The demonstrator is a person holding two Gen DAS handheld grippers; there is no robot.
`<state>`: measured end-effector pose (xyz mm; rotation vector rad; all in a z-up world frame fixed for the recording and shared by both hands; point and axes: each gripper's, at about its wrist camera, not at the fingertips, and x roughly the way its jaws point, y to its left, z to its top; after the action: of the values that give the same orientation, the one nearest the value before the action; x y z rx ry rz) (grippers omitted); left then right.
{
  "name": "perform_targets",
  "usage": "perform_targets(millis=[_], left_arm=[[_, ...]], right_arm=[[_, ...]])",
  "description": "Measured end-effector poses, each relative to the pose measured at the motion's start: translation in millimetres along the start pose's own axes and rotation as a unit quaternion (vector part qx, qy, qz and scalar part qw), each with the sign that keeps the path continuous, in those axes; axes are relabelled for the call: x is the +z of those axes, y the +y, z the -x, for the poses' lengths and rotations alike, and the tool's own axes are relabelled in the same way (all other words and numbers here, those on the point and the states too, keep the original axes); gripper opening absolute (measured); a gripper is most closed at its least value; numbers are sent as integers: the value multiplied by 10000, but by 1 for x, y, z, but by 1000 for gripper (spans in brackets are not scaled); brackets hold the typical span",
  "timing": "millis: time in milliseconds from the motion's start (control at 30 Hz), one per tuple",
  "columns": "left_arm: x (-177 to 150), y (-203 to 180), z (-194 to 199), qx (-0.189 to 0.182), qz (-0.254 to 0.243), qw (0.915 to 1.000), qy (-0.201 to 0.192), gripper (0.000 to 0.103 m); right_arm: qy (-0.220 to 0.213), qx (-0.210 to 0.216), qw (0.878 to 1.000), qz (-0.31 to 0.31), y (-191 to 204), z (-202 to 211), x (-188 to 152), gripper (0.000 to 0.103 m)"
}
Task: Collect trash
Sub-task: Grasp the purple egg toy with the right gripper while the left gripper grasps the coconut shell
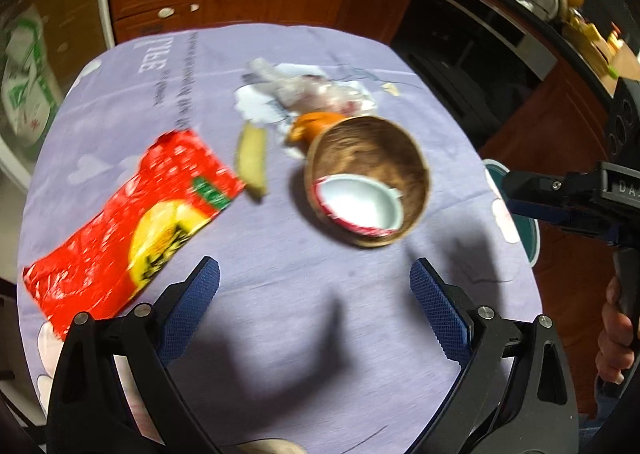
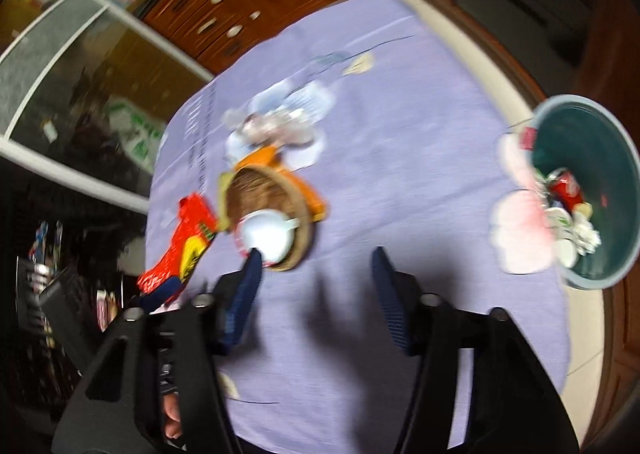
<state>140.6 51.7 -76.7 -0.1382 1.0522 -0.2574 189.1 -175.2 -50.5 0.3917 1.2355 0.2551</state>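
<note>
Both jaws are held apart, and nothing is gripped in either one. On the left gripper (image 1: 315, 308) the blue pads are spread wide over bare purple cloth (image 1: 304, 334). On the right gripper (image 2: 316, 294) the pads are less far apart and also empty.

Just past the left pad of the left gripper, the red wrapper (image 1: 132, 222) is seen flat on the cloth. Its long side is slanted, from near-left to far-right. Ahead and a bit right, the brown bowl (image 1: 368, 178) is seen with a white cup (image 1: 360, 206) inside. Beside it lie a yellow peel (image 1: 253, 162) and an orange peel (image 1: 312, 124), with clear plastic (image 1: 312, 92) farther back.

The bin (image 2: 588, 190) is found off the table's right edge, nearer the right gripper. The wrapper is judged nearer the left gripper.
</note>
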Motion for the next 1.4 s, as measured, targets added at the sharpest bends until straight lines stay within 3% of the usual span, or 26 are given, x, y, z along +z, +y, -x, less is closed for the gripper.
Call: perform_targets(millis=[100,200,600,1067,1133,1167,1400], left_arm=[[-4,15,0,-8,65,10000,25,96],[-6,25,-1,-16,104,9999,41,96],[-1,32,-13,-178,47,9998,104,96],[5,34,-29,-227,2,9994,262,96],[6,34,-30,-235,8,9993,274,96],[6,33,-31,-228,-7,9994,274,96],[15,24,-36,-190,-122,9995,230,96]], right_arm=[[230,79,9995,194,25,-22,-1,27],[416,113,9988,219,37,-42,0,21],[682,-396,9968,98,32,-79,12,20],[733,-364,9966,110,30,-105,10,22],[690,-391,9967,168,30,-105,10,14],[695,-379,9967,195,29,-104,10,6],[329,-166,9991,214,29,-72,18,6]])
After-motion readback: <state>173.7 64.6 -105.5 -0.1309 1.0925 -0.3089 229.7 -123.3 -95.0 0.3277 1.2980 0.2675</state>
